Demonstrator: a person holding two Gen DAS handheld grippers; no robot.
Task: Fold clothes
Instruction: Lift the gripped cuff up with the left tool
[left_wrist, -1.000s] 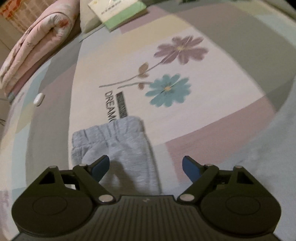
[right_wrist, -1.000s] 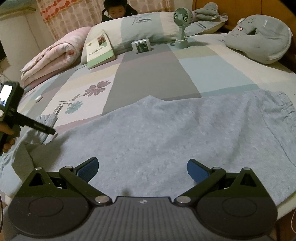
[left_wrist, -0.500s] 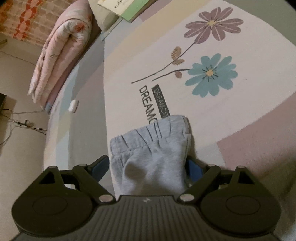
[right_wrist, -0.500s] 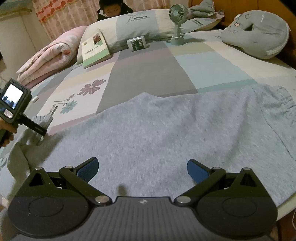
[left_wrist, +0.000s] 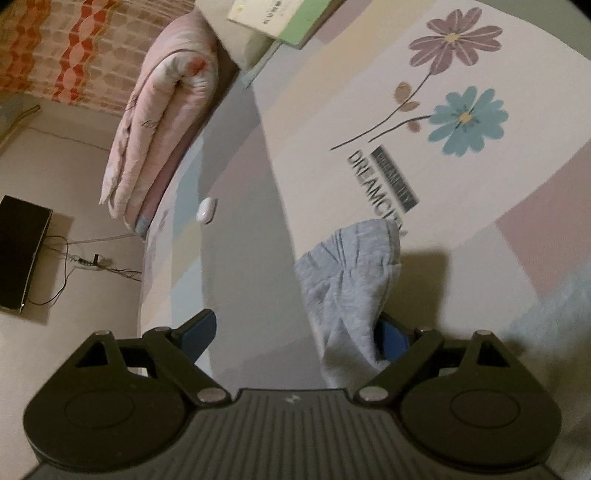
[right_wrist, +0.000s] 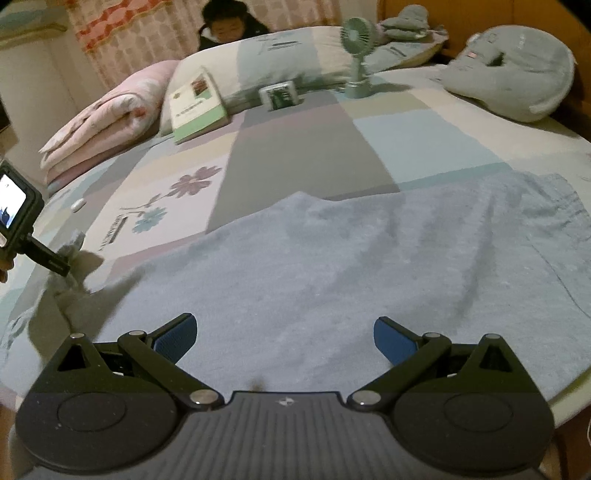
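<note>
A light grey-blue garment (right_wrist: 332, 266) lies spread across the near part of the bed, its gathered waistband (right_wrist: 554, 206) at the right. My right gripper (right_wrist: 284, 336) hovers just above its near edge, open, with nothing between the pads. In the left wrist view the garment's ribbed cuff (left_wrist: 347, 266) is bunched and raised between the fingers of my left gripper (left_wrist: 293, 332). The cuff rests against the right pad (left_wrist: 391, 338); the jaws stand wide apart. From the right wrist view the left gripper (right_wrist: 61, 264) is at the far left edge, with the cuff at its tip.
A patchwork flower sheet (right_wrist: 295, 155) covers the bed. Along the far side are a folded pink quilt (right_wrist: 107, 122), a green book (right_wrist: 197, 107), a small fan (right_wrist: 356, 55), a grey cushion (right_wrist: 509, 70) and a person (right_wrist: 225, 26). Left of the bed is floor with a black box (left_wrist: 20, 254) and cables.
My left gripper has moved forward over the cuff and swung left toward the bed's edge; the cuff now sits bunched between its fingers. The right gripper has barely shifted.
</note>
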